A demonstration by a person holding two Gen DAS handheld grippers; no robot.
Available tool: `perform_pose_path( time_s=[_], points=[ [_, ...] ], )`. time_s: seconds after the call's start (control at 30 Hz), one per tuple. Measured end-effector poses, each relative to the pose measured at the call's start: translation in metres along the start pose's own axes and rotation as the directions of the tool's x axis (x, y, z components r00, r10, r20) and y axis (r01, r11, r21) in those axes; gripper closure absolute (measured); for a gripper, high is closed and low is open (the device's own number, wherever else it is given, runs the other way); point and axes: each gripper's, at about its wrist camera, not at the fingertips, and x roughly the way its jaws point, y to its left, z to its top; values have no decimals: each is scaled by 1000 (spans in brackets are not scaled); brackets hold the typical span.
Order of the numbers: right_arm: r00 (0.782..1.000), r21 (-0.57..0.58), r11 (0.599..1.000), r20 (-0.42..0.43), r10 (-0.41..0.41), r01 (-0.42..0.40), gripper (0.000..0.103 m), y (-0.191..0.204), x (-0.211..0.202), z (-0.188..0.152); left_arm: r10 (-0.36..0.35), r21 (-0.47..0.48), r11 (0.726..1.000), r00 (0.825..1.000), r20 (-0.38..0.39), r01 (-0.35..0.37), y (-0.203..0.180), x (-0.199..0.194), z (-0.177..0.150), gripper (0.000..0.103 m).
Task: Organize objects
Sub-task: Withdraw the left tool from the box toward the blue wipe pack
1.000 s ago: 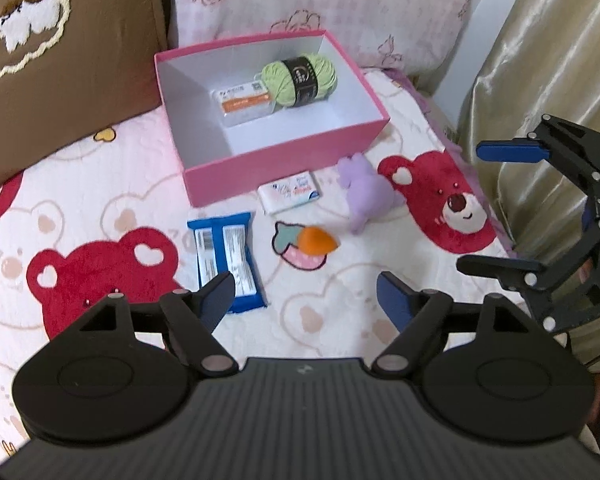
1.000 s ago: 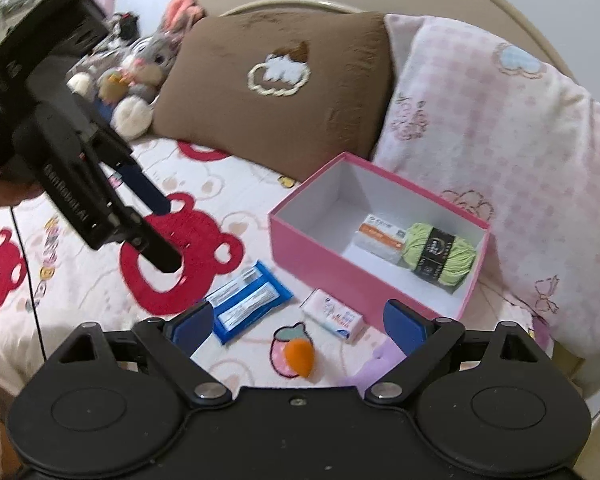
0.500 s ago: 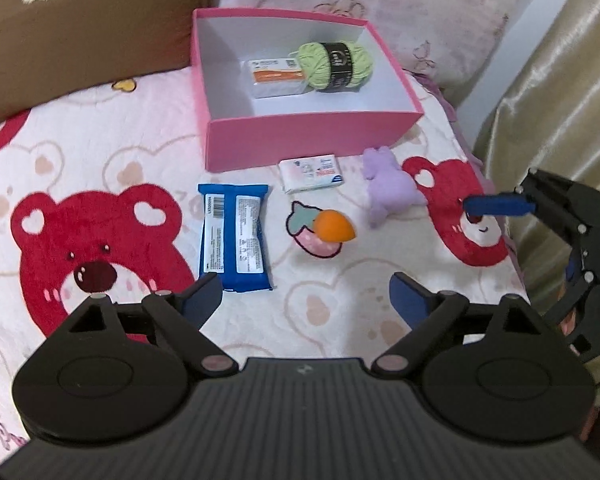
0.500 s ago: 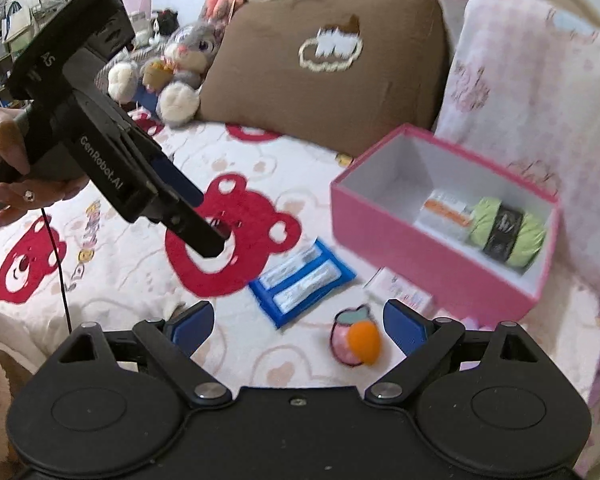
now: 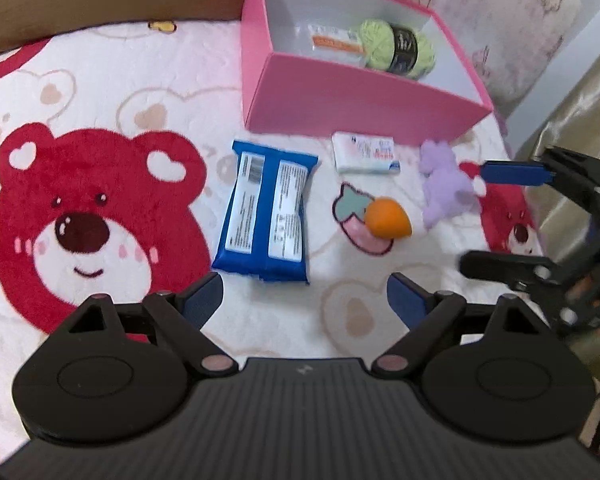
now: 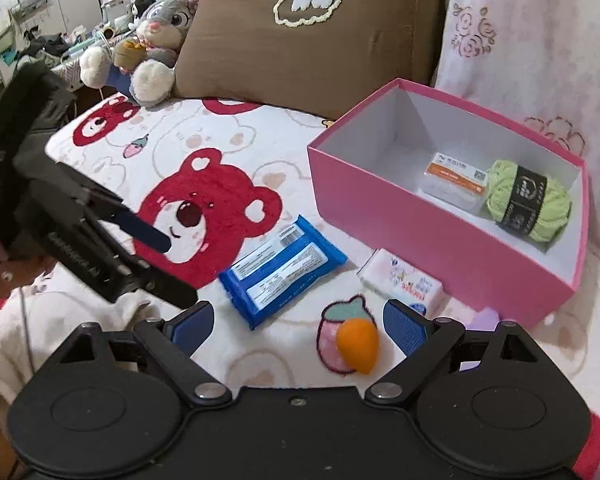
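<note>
Pink box [image 6: 440,236] sits on the bear-print blanket [image 5: 112,80], holding a green yarn ball [image 6: 528,200] and a small orange-labelled pack [image 6: 456,176]; just before it lie a blue wipes pack [image 5: 268,212], a white tissue pack [image 5: 366,152], an orange carrot toy [image 5: 388,218] and a purple plush [image 5: 444,184]; left gripper [image 5: 304,296]: jaws apart, closing slightly, nothing between; right gripper [image 6: 298,322]: jaws apart, empty, carrot toy near.
</note>
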Motion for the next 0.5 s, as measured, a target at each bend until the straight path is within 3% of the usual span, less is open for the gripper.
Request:
perform_pose_path(
  time_s=[0.17, 0.3, 0.5],
  points=[
    [1000, -6, 1000, 9, 20, -20, 9, -1, 30, 12, -56, -99, 993, 998, 6, 57, 14, 19, -6, 19],
    [999, -42, 998, 8, 36, -36, 10, 1, 56, 18, -4, -148, 989, 1000, 2, 4, 27, 39, -11, 19],
    [995, -7, 995, -8, 95, -95, 17, -14, 89, 26, -47, -238, 970, 999, 2, 46, 48, 59, -17, 24]
  ],
)
